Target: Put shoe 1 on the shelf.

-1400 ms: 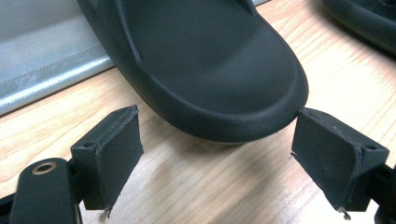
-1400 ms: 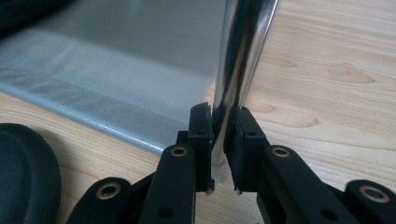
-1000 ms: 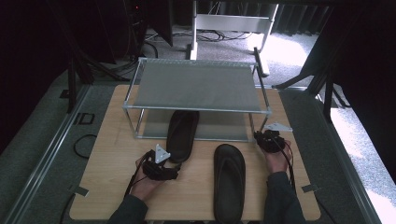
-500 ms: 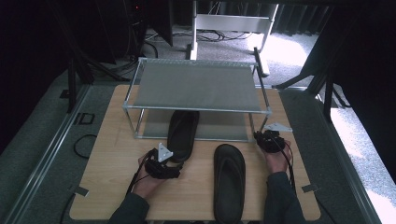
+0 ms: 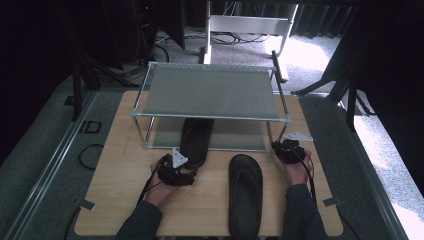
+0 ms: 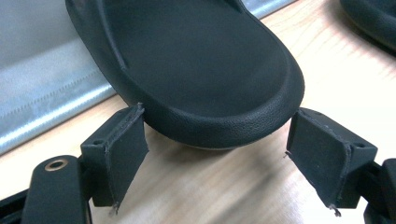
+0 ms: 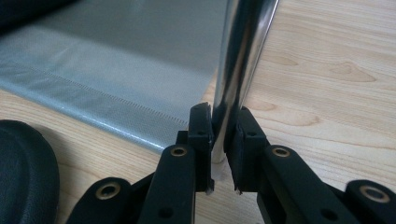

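Little has shifted — left claw (image 6: 219, 161) gapes around the matte black sandal (image 6: 196, 70); right claw (image 7: 223, 154) clamps the rack leg (image 7: 240, 56).

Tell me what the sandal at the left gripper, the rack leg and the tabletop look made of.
Sandal: likely soft foam or rubber, matte black with a fine pebbled grain along its rounded edge. Rack leg: polished metal tube, judging by its mirror-like reflections; the right gripper is clamped on it. Tabletop: pale wood or wood-look laminate, with visible grain and knots; which one is unclear.
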